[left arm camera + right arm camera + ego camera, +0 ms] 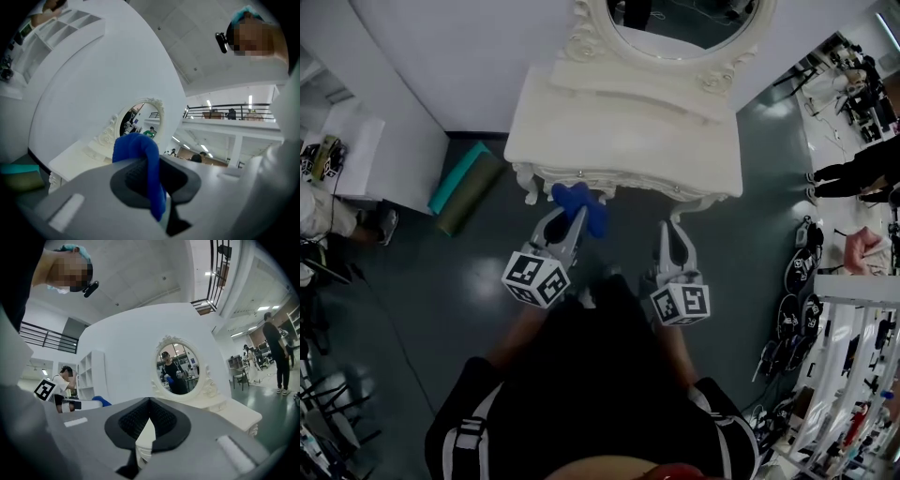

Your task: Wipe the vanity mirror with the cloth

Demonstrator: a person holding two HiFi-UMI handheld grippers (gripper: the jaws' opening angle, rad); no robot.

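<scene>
My left gripper clamps the blue cloth, well short of the vanity mirror. My right gripper is pinched together, empty. Only a fold is held (the rest hangs loose), so hard rubbing could tug it free.

We wear a black top with white-striped sleeves; our grey left claw and right claw carry black-and-white marker cubes.

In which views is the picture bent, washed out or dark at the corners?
Head view: fisheye bending toward the edges, the white vanity table washed out, a pale glare patch on the floor. Left gripper view: walls curved, corners dark, the blue cloth sharp. Right gripper view: dark corners too, yet the vanity mirror reads clearly.
</scene>
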